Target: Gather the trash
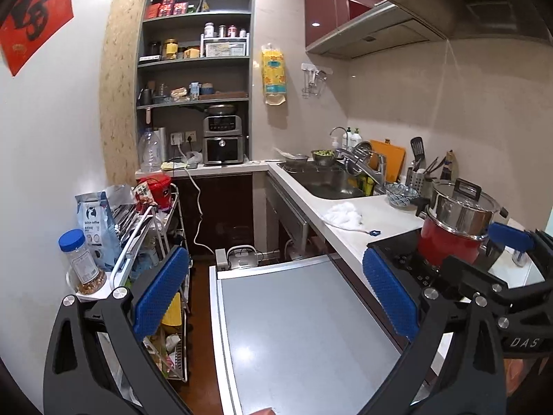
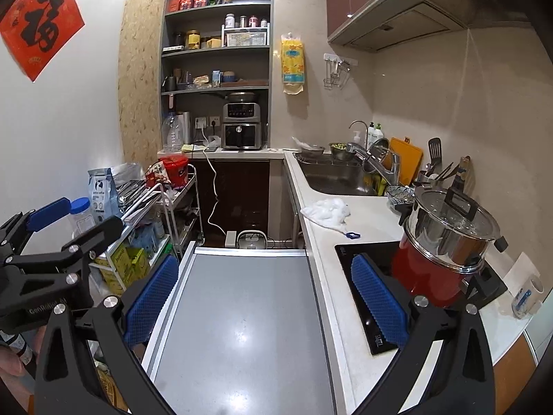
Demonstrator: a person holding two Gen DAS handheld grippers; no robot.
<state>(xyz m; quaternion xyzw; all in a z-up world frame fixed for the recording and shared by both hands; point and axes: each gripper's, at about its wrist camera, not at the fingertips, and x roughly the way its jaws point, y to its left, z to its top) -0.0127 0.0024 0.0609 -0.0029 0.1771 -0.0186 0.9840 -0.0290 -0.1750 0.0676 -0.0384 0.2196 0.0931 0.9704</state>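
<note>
Two grippers up over the kitchen, nothing grabbed

Left gripper (image 1: 276,294) and right gripper (image 2: 264,301) both have their blue pads spread wide over the grey top (image 2: 242,328). The crumpled white trash (image 2: 328,211) sits on the white counter (image 2: 373,228), between sink (image 2: 340,178) and cooktop (image 2: 363,276).

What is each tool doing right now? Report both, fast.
Left tool: open wide, nothing between its pads.
Right tool: open wide, empty as well.
</note>
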